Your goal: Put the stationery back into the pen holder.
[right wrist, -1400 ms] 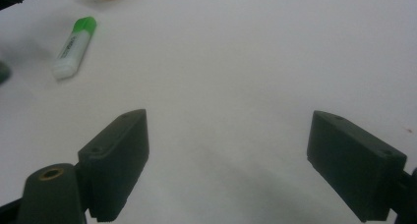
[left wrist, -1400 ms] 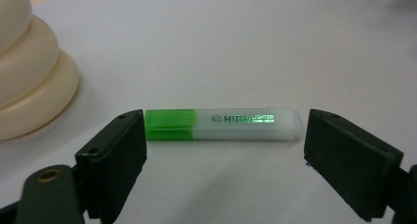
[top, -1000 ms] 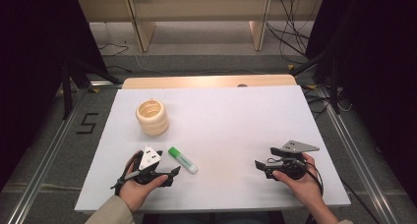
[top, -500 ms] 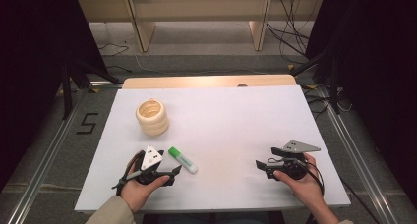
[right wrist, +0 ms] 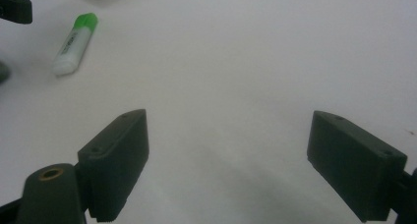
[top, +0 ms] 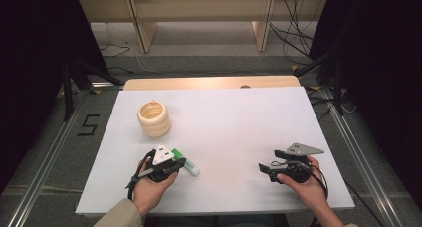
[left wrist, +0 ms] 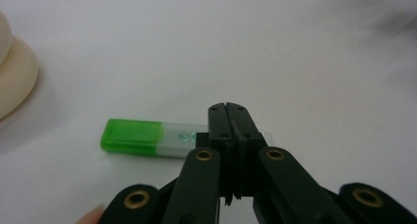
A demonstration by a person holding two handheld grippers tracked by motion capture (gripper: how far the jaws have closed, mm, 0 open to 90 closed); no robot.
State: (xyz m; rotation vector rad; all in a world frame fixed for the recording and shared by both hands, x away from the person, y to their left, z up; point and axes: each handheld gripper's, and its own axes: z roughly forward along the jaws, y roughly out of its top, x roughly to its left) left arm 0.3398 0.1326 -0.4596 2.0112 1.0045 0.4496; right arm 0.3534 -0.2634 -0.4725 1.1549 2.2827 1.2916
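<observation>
Lower left of the counter (top: 229, 117): left tongs (left wrist: 229, 117) have slid onto the highlighter (left wrist: 147, 138).
Left tongs: just snapped closed, nothing between.
Right tongs (right wrist: 226, 165): wide open, empty.

The left tool (top: 175, 163) has moved a little forward across the tabletop (top: 239, 122) toward the green-capped marker (top: 185, 161), and its jaws have just been closing: they now meet pad to pad, with the marker lying just beyond their tips, not between them.
</observation>
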